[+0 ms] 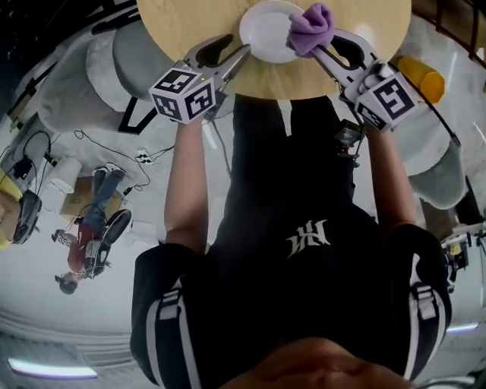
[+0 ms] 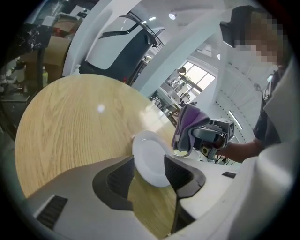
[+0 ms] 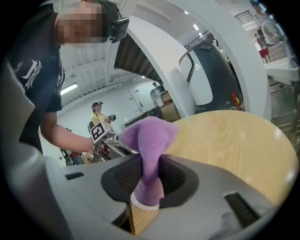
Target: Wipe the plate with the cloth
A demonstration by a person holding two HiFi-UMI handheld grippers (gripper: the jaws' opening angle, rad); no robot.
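Observation:
A white plate lies on the round wooden table near its front edge. My left gripper reaches the plate's left rim. In the left gripper view the plate sits between the widely spread jaws of the left gripper, and the pads do not press on it. My right gripper is shut on a purple cloth that bunches up over the plate's right side. In the right gripper view the cloth is pinched between the pads, with a bit of plate rim below it.
White curved seats surround the table. A yellow object rests at the right. Cables, a paper cup and a seated person are on the floor at the left. Another person stands far off.

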